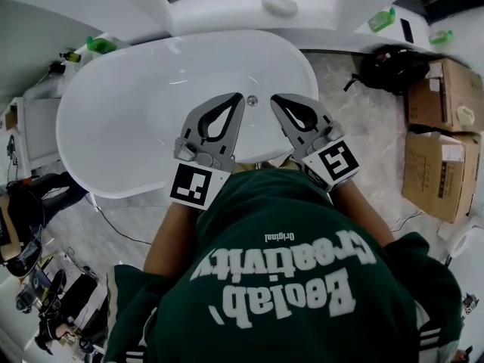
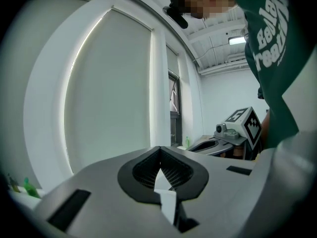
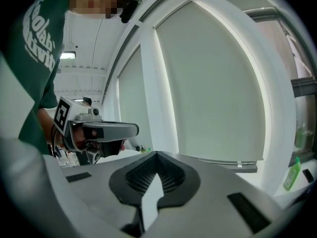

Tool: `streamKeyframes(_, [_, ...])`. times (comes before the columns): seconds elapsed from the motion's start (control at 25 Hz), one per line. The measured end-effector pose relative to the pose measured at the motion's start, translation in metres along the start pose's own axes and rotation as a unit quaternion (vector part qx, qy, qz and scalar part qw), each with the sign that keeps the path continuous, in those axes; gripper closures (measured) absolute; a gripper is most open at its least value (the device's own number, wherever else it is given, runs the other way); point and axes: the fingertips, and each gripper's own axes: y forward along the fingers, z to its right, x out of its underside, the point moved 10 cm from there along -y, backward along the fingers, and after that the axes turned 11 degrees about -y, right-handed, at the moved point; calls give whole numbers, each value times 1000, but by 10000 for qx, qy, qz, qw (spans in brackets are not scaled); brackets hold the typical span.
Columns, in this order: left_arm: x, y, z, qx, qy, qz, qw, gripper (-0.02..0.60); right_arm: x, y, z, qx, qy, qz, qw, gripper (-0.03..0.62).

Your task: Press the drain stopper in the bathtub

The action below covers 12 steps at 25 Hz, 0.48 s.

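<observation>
Both grippers hover side by side over the white bathtub [image 1: 113, 127], tips pointing to 12 o'clock. The left gripper [image 1: 239, 97] has its jaws pressed together on nothing, and so does the right gripper [image 1: 274, 98] (each gripper's own view shows the pads meeting at the tip). The drain stopper [image 1: 252, 100], a small round disc, lies in the tub between the two tips. Cardboard boxes [image 1: 442, 138] stand at the tub's 3 o'clock.

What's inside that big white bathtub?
Only a small round drain stopper shows on the bathtub floor. The left gripper and right gripper hide its near side.
</observation>
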Motion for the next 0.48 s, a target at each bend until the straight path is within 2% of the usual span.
streamKeyframes(0.28, [-3,0,0,-3,91,42,9999,575,1,1,3,64,27,142,9999,583])
streamKeyframes(0.48, [-2,5,-3,41,92,-180,9998,575,-4,-1,7,61,-122,215,9997,583])
